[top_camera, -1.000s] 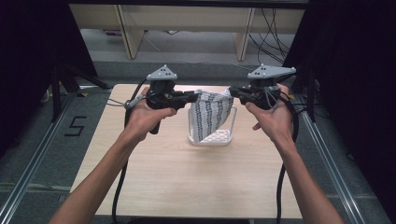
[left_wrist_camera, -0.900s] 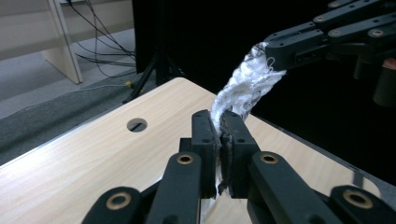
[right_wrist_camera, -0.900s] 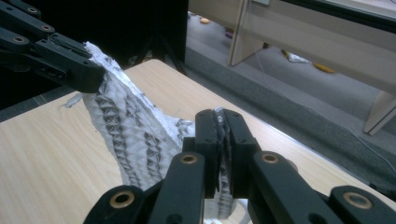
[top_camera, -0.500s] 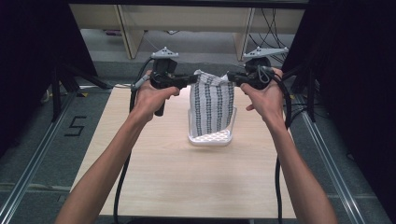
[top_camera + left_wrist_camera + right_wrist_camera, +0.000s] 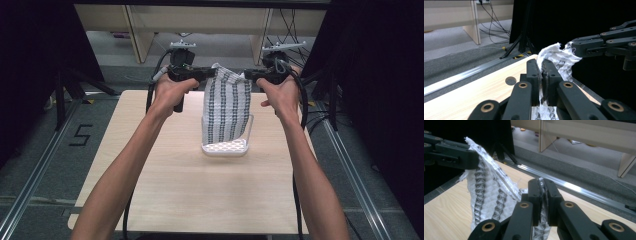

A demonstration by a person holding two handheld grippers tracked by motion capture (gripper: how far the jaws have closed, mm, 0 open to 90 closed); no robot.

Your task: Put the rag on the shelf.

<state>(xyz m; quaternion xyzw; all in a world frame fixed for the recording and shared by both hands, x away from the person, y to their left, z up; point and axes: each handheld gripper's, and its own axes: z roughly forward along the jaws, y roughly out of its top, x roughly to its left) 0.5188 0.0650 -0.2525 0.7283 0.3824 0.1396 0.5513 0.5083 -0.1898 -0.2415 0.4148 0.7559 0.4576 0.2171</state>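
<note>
Both tools, left tool [image 5: 212,74] and right tool [image 5: 247,75], clamped on the striped cloth [image 5: 227,107], have lifted it higher, nearly clearing the white basket [image 5: 225,148].

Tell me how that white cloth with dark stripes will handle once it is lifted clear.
The white cloth with dark stripes probably stays floppy: it hangs limp between the left gripper and right gripper. It looks light, since corner pinches carry it. Its textured weave likely resists slipping.

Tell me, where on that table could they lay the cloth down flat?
The table is bare along the whole near half, between the person's forearms, and left of the white basket. It is crowded at the far middle, where the striped cloth hangs from the left gripper and right gripper into the basket.
</note>
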